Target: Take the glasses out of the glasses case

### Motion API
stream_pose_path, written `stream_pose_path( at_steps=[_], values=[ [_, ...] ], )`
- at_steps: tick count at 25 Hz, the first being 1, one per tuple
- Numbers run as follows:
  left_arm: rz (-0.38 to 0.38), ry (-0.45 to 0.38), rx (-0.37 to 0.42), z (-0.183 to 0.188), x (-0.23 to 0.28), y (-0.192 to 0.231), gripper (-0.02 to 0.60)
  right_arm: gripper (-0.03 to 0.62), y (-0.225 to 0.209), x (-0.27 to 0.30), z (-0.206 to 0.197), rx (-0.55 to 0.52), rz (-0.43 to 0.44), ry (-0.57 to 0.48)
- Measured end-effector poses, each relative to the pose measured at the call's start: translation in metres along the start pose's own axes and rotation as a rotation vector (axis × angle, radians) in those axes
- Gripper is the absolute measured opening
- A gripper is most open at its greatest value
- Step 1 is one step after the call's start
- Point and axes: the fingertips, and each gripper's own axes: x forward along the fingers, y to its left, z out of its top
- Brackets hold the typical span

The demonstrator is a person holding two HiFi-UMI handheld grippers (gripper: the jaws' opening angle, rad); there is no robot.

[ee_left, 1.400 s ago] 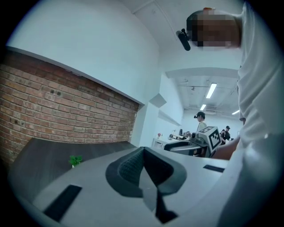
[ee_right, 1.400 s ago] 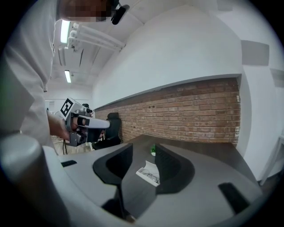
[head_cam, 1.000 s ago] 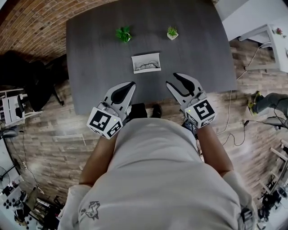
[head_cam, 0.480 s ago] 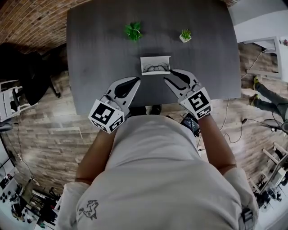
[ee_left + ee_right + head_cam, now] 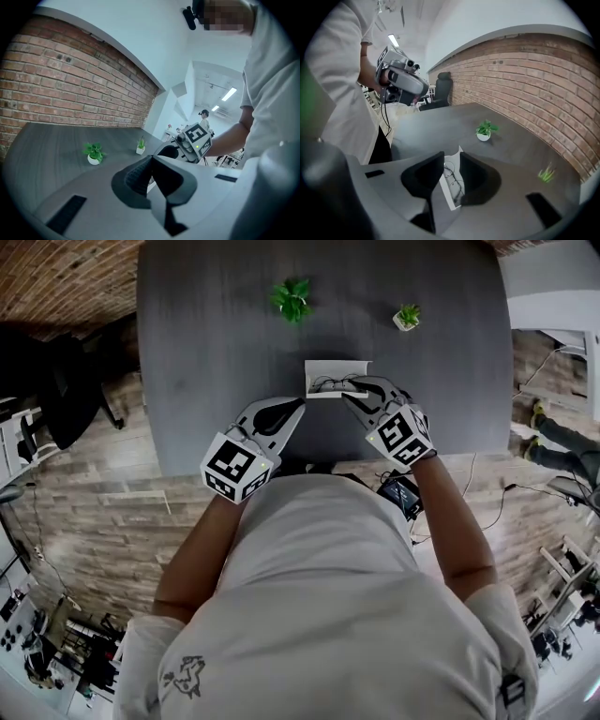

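Dark grey table carries a white glasses case, with a leafy plant and a spiky plant behind

grippers reach the case

the right gripper has dropped over the open glasses case, jaws narrowing astride the glasses. the left gripper has advanced to just beside it.

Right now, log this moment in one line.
right gripper: jaws just closing, nothing gripped yet, over glasses in glasses case | left gripper: shut, empty
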Motion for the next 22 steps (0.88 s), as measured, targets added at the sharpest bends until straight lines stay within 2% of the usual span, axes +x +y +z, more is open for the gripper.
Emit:
stream_pose_path(
  at_steps=[12,22],
  values=[
    [-0.007,0.088,-0.024,-0.034,0.017,0.028,0.011,0.08,0.003,0.067,-0.053,-0.145,0.105,0.204],
    [-0.022,0.11,-0.034,-0.046,0.02,0.029,0.011,0.063,0.005,0.09,-0.08,-0.244,0.137,0.299]
  ],
)
